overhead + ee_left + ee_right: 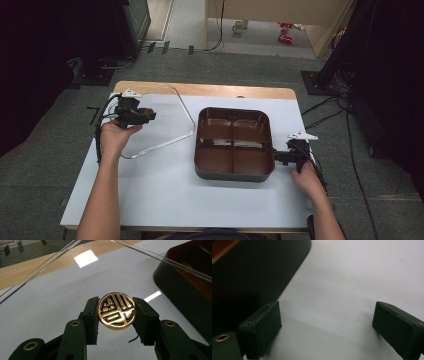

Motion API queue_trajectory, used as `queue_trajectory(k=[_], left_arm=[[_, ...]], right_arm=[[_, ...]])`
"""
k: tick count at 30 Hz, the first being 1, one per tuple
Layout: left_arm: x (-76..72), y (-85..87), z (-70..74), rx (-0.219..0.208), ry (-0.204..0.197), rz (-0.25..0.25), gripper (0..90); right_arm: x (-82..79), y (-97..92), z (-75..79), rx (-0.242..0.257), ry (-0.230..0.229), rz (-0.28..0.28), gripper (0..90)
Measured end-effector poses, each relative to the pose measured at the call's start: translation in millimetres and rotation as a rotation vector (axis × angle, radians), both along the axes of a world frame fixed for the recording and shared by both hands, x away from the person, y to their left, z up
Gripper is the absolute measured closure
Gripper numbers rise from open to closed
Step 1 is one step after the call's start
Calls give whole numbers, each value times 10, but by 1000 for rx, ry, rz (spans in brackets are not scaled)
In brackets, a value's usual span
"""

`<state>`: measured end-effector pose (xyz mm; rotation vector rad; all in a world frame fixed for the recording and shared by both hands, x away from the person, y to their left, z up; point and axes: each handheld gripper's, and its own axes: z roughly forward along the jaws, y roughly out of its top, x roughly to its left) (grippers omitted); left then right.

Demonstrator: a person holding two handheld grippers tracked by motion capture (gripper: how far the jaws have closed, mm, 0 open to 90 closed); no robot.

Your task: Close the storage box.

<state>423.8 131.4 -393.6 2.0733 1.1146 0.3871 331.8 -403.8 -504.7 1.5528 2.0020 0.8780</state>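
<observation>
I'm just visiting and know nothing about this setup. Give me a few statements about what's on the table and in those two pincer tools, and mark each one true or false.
1. The left gripper is shut on a gold and black knob. True.
2. The brown tray is divided into compartments. True.
3. The clear lid sits closed on the tray. False: it is off the tray, to its left, with the left gripper holding its knob.
4. The right gripper grips a spoon. False: its jaws stand open with nothing between them, beside the tray's right wall.
5. The tray is full of food. False: its compartments look empty.
</observation>
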Motion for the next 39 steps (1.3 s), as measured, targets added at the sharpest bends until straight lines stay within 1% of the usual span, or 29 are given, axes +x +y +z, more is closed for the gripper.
queue_trajectory(k=[2, 5, 7, 11, 20, 21, 22, 24, 25, 26, 27, 30, 36, 39], left_arm=[[-26, -51, 50, -8, -6, -16, 595], [-62, -138, 108, -7, -19, -36, 595], [-83, -196, 132, -7, -22, -58, 595], [-116, -294, 141, -22, -22, -89, 595], [-175, -540, 134, -37, -4, -140, 595], [-187, -576, 135, -36, -8, -147, 595], [-210, -653, 137, -29, -15, -161, 595], [-219, -682, 137, -27, -17, -165, 595], [-236, -742, 135, -21, -18, -179, 595], [-236, -742, 135, -21, -18, -179, 595], [-256, -810, 124, -26, -17, -194, 595], [-277, -894, 103, -35, -11, -213, 595], [-312, -1069, 47, -34, -16, -255, 596], [-315, -1137, 19, -43, -2, -268, 595]], right_arm=[[0, 0, 0, 0, 0, 0, 77], [0, 0, 0, 0, 0, 0, 77], [0, -1, 0, 0, 0, 0, 77], [0, 0, 0, 2, 1, -1, 77], [0, -1, 0, 0, 1, 1, 77], [0, -2, 0, -1, 0, 1, 77], [1, -2, -1, -1, 0, 2, 77], [0, -2, 0, -1, 0, 2, 77], [0, -2, 0, -1, 0, 1, 77], [0, -2, 0, -1, 0, 1, 77], [0, -2, 0, -2, 0, 2, 77], [0, -1, 0, -1, 0, 1, 77], [0, -2, 1, -2, 1, 2, 77], [0, -2, 1, -2, 1, 2, 77]])
